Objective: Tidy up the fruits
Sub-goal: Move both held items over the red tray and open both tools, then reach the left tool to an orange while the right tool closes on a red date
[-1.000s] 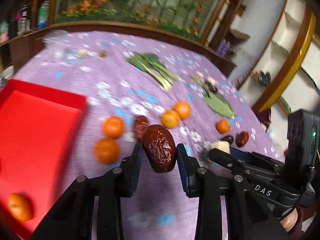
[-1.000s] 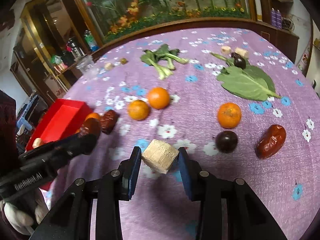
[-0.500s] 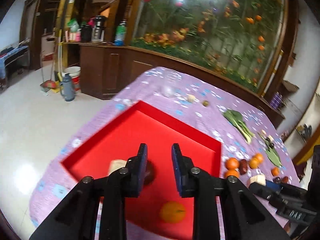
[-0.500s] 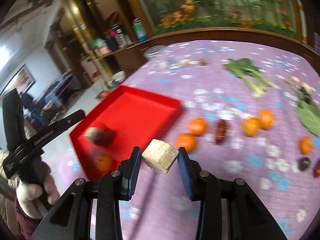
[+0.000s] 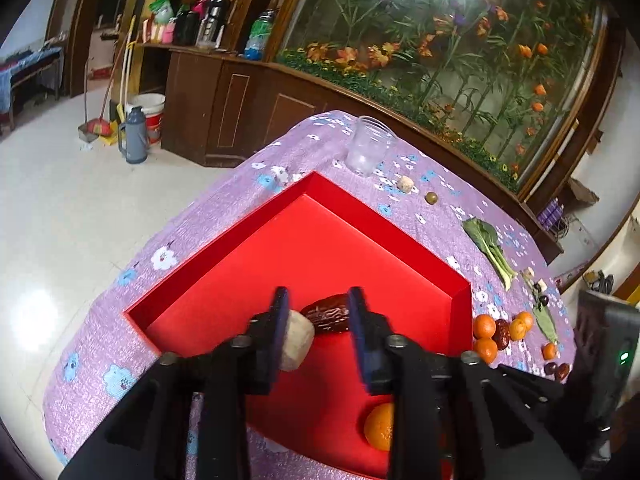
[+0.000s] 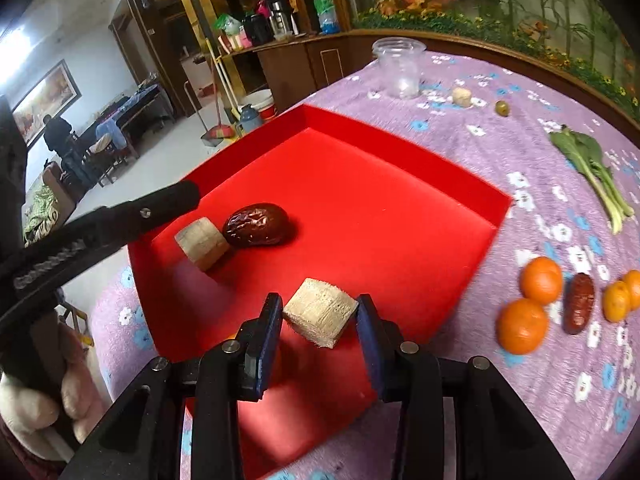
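A red tray (image 5: pixel 360 240) (image 6: pixel 380 184) sits on the purple flowered tablecloth. In it lie a dark red date (image 5: pixel 328 314) (image 6: pixel 258 225), a beige chunk (image 5: pixel 296 340) (image 6: pixel 202 242) and an orange (image 5: pixel 378 426). My left gripper (image 5: pixel 318 312) is open above the date, holding nothing. My right gripper (image 6: pixel 318 318) is shut on a tan fibrous chunk (image 6: pixel 320 316) and holds it over the tray's near side. Oranges (image 6: pixel 532 304) and another date (image 6: pixel 578 302) lie on the cloth to the right of the tray.
A clear plastic cup (image 6: pixel 400 66) (image 5: pixel 368 146) stands beyond the tray. A small beige piece (image 6: pixel 461 96), an olive (image 6: pixel 502 108) and leafy greens (image 6: pixel 592 172) lie on the cloth. The table edge drops to the floor on the left.
Both grippers swung left from the loose fruit to over the tray. My left gripper opened and the date now lies in the tray. The right still holds its chunk.
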{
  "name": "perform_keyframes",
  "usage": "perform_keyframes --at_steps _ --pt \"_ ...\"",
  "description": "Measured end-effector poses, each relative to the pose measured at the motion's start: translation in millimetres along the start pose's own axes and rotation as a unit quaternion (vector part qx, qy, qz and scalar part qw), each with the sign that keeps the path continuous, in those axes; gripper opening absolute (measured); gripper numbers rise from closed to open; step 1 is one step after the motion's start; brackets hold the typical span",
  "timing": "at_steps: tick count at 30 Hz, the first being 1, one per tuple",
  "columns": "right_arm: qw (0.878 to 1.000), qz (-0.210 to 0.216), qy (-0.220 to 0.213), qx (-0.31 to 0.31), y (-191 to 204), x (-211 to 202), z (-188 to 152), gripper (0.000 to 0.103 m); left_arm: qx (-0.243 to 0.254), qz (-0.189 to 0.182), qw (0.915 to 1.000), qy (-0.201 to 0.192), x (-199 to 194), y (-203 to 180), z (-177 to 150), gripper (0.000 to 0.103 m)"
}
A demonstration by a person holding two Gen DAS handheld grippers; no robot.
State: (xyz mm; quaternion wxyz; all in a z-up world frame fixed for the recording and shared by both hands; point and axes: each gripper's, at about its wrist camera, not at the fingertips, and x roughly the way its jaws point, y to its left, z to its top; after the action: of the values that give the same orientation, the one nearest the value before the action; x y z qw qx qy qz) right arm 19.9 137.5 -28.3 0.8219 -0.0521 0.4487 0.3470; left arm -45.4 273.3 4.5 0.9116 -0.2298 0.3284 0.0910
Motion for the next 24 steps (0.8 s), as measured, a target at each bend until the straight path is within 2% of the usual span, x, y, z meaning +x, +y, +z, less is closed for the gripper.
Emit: perform_keyframes --at_steps 2,4,7,10,12,16,20,24 --pt "1.000 0.000 -0.002 -0.002 1.2 2.4 0.7 0.047 -0.006 0.003 1.0000 -0.005 -4.1 2.4 -0.2 0.044" --pt "1.000 0.000 -0.008 -0.004 0.6 2.1 1.9 0.058 -0.007 0.006 0.9999 -0.009 -9.3 0.4 -0.4 0.047" --pt "1.000 0.000 -0.025 -0.005 -0.7 -9.5 0.3 0.060 -0.004 0.004 0.9999 -0.009 -14.1 -7.6 -1.2 0.053" --pt "0.999 -0.002 -0.043 0.003 -5.6 -26.1 -4.1 0.061 0.014 0.007 0.9998 -0.009 -18.1 -22.7 -4.0 0.068" --pt "0.998 -0.003 -0.053 0.016 -12.5 -37.7 -8.8 0.062 0.039 0.028 0.9987 -0.016 -22.4 -42.0 -9.2 0.086" --pt "0.996 -0.007 -0.074 0.054 -34.8 -60.2 -22.6 0.069 0.090 0.024 0.9953 -0.026 -30.2 -79.3 -23.0 0.088" --pt "0.991 -0.030 -0.093 0.091 -61.9 -80.3 -38.9 0.073 0.136 0.048 0.9890 -0.031 -34.6 -112.2 -34.6 0.088" --pt "0.983 -0.055 -0.124 0.121 -85.9 -100.6 -56.9 0.082 0.166 0.060 0.9840 -0.023 -36.7 -129.7 -44.1 0.088"
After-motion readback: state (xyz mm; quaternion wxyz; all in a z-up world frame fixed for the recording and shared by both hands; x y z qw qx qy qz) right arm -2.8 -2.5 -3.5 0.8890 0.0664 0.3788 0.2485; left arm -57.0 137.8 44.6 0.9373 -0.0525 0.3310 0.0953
